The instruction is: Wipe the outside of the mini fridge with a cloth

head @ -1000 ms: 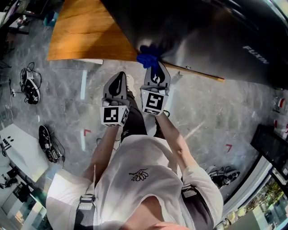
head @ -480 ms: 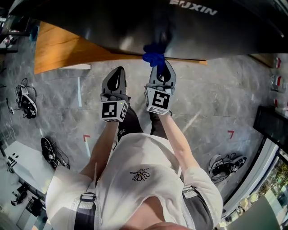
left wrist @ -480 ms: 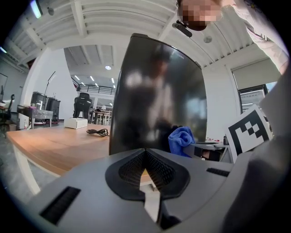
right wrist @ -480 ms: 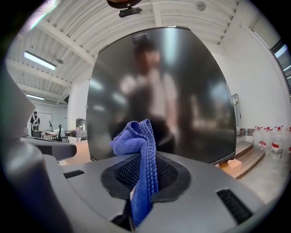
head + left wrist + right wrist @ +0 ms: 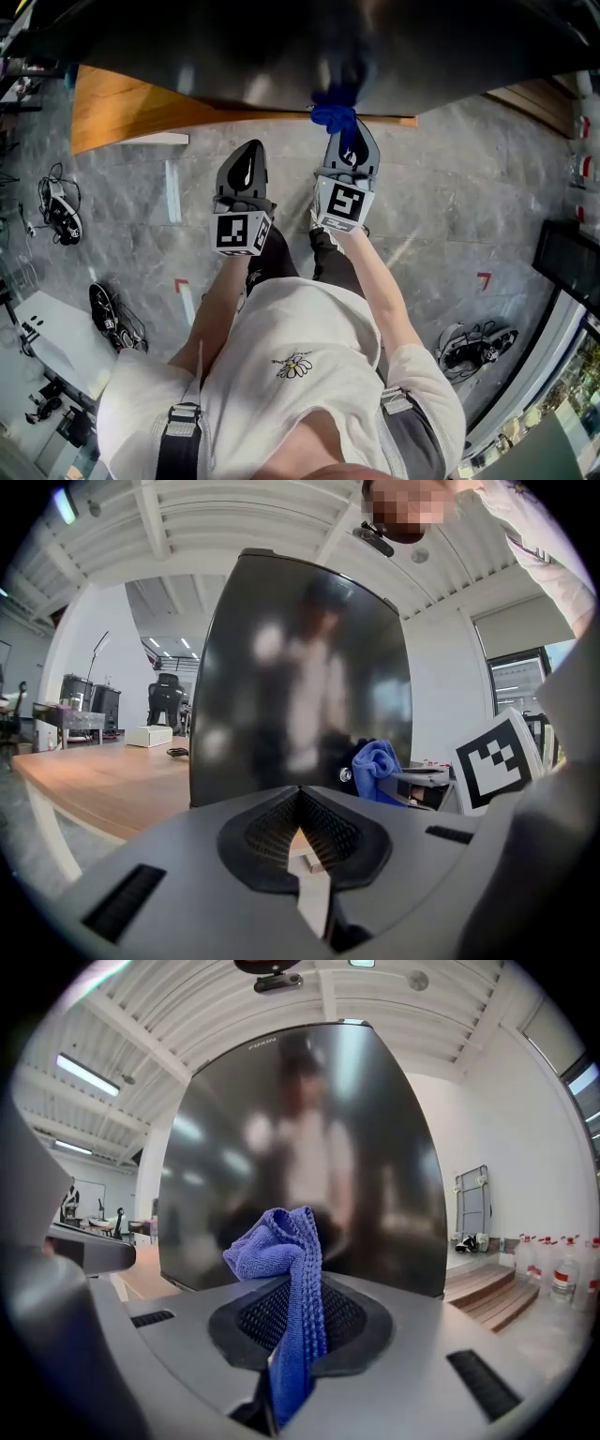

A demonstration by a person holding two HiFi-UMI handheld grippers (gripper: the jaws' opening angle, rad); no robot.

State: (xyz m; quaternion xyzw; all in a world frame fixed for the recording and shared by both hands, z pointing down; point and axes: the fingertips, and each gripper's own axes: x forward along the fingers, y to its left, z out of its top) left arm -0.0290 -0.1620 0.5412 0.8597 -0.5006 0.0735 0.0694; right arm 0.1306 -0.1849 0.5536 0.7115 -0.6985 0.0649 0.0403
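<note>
One hand-held gripper (image 5: 351, 133), the right, pinching the cloth (image 5: 335, 114), has edged rightward.

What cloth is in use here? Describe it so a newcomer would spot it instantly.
Find the big glossy black mini fridge standing on the wooden table. Just before its dark face, the right claw is shut on a small bunched cloth. It is the only blue, soft thing there; the left claw beside it holds nothing.
</note>
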